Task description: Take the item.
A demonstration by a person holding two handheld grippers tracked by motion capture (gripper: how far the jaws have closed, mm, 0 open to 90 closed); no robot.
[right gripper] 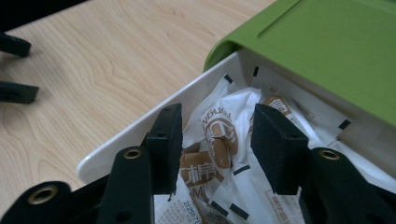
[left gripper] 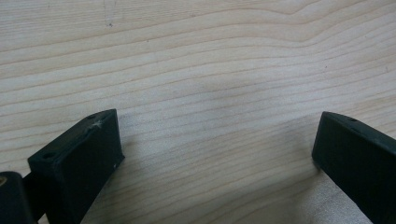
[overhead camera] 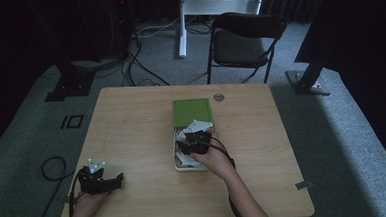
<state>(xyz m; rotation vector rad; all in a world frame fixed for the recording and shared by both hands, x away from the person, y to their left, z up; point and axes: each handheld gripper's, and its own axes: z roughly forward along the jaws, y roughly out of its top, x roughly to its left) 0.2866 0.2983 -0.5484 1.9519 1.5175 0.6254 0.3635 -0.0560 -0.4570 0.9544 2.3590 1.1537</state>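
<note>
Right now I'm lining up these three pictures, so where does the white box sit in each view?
High view: the white box lies at table centre, under the right gripper, its green lid slid back.
Left gripper view: bare wood between open jaws; no box.
Right gripper view: the box wall runs lower left to centre, sachets between the open jaws.
Shared landmark: the wooden table.

counter [left gripper: 201, 70]: pale wood, smooth, matt grain
box [right gripper: 140, 135]: white glossy plastic
lid [right gripper: 327, 51]: green smooth plastic, atop the box
sachets [right gripper: 219, 135]: crinkled white-brown wrappers inside the box
tongs [right gripper: 217, 140]: matt black plastic
</note>
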